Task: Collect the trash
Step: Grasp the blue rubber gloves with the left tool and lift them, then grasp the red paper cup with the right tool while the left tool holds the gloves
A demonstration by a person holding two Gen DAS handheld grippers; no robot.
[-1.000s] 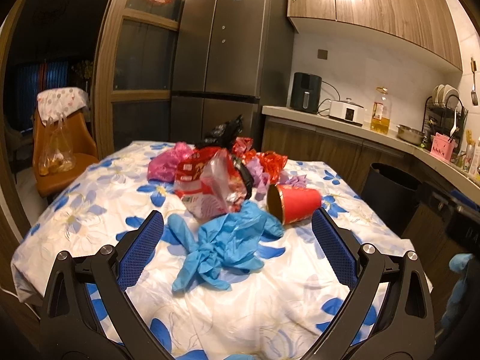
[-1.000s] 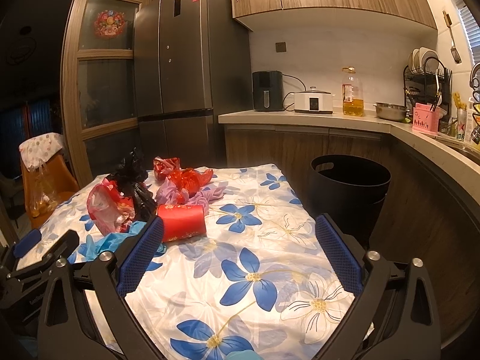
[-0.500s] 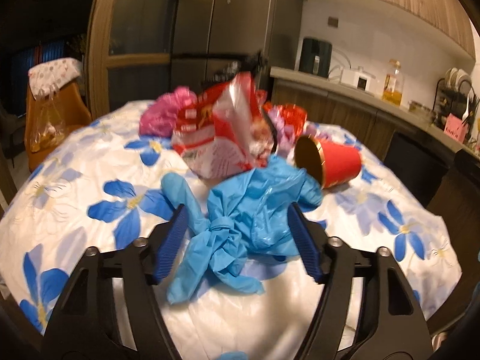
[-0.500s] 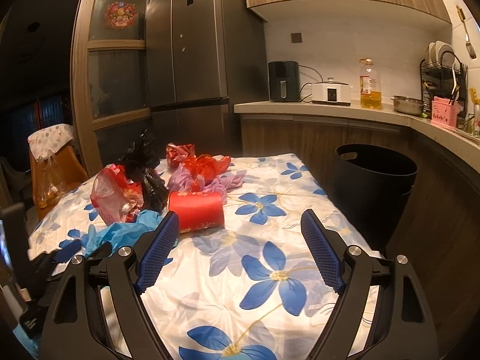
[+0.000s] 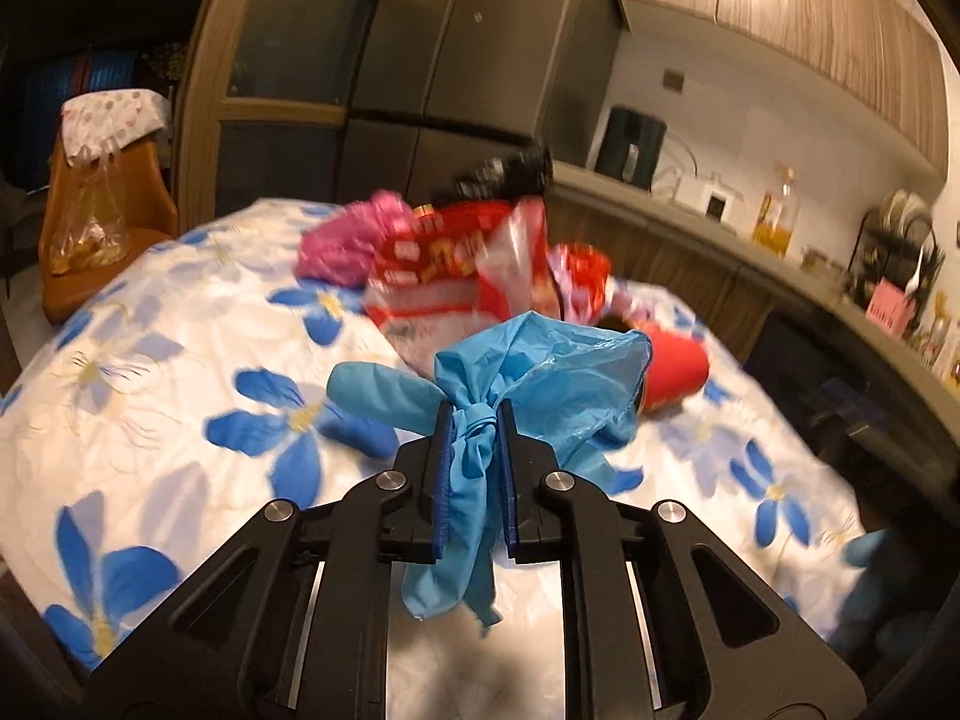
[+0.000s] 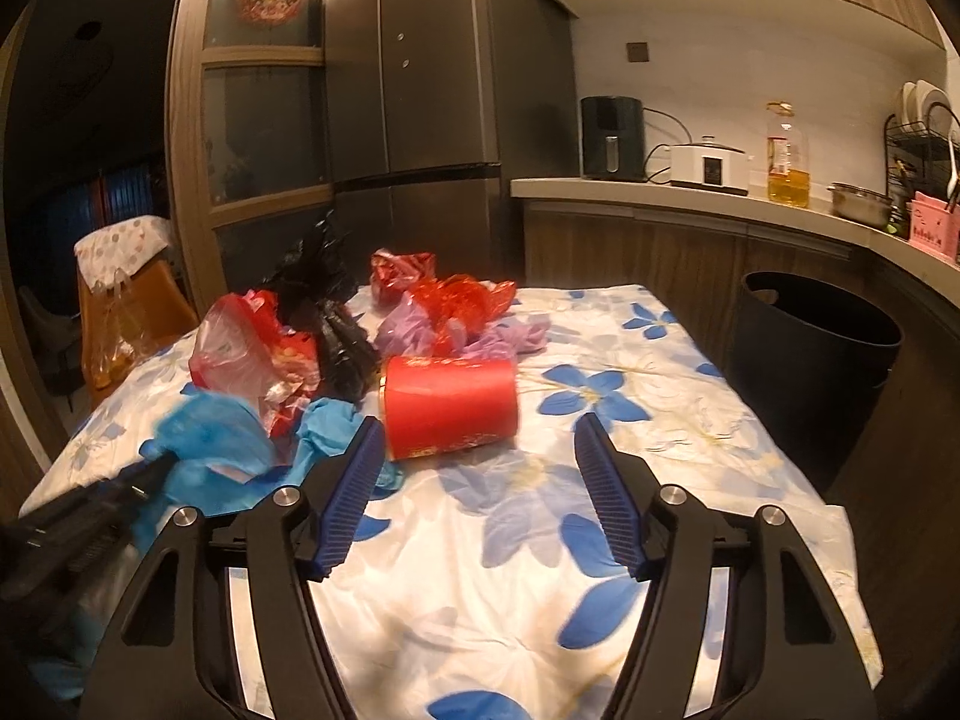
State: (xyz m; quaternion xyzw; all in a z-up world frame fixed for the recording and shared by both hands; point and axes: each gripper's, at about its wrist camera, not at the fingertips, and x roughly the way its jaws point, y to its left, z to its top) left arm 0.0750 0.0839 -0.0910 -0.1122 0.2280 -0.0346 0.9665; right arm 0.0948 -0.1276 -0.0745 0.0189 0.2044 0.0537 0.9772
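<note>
Left hand-held gripper (image 5: 472, 420) now closing, clamped on knot of blue gloves (image 5: 540, 372), no longer wide apart. Right hand-held gripper (image 6: 477, 456) narrowing, nothing between, red cup (image 6: 450, 414) at 12 o'clock on counter (image 6: 660, 420). First trash secured.

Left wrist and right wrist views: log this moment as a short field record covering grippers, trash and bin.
left gripper: jaws closing, pads pinching the knotted blue plastic glove bundle
right gripper: jaws closing, nothing between them, red paper cup just ahead
cup state: on its side on the floral tablecloth
other trash: red snack bag, black bag, purple wrappers
bin: black trash bin beside the table, right of it
</note>
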